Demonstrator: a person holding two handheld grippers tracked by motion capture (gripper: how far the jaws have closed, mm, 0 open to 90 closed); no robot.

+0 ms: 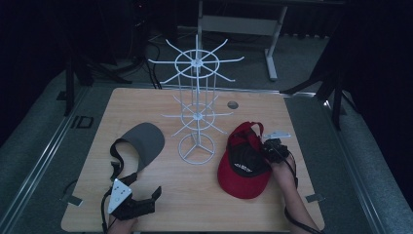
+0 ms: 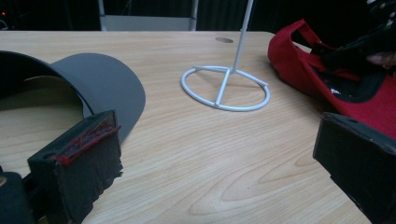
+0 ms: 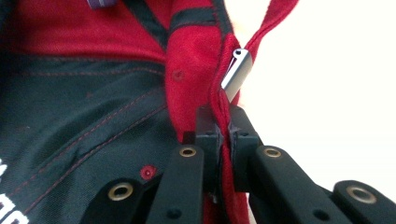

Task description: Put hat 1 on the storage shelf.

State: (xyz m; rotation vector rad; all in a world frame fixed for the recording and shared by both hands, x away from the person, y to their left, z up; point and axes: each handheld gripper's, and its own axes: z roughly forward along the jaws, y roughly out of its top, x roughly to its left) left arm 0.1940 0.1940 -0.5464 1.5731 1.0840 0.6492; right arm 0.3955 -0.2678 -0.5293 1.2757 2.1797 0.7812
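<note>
A red cap [image 1: 243,163] lies upside down on the right side of the wooden table [image 1: 195,204], its black lining facing up. My right gripper [image 1: 269,147] is shut on the cap's rear edge. In the right gripper view the jaws pinch the red fabric [image 3: 196,60] just below a silver buckle [image 3: 237,72], with the right gripper [image 3: 223,135] closed tight on it. A grey visor [image 1: 143,141] with a black strap lies at the left. My left gripper [image 1: 143,202] rests near the front edge, open with nothing in it. Its jaws frame bare wood in its own view, left gripper [image 2: 215,140].
A white wire display rack [image 1: 197,97] with hooked arms stands on a ring base [image 2: 226,88] in the table's middle, between visor [image 2: 102,84] and cap [image 2: 373,98]. A round grommet hole [image 1: 233,104] sits at the back. Dark stands and a desk frame lie beyond the table.
</note>
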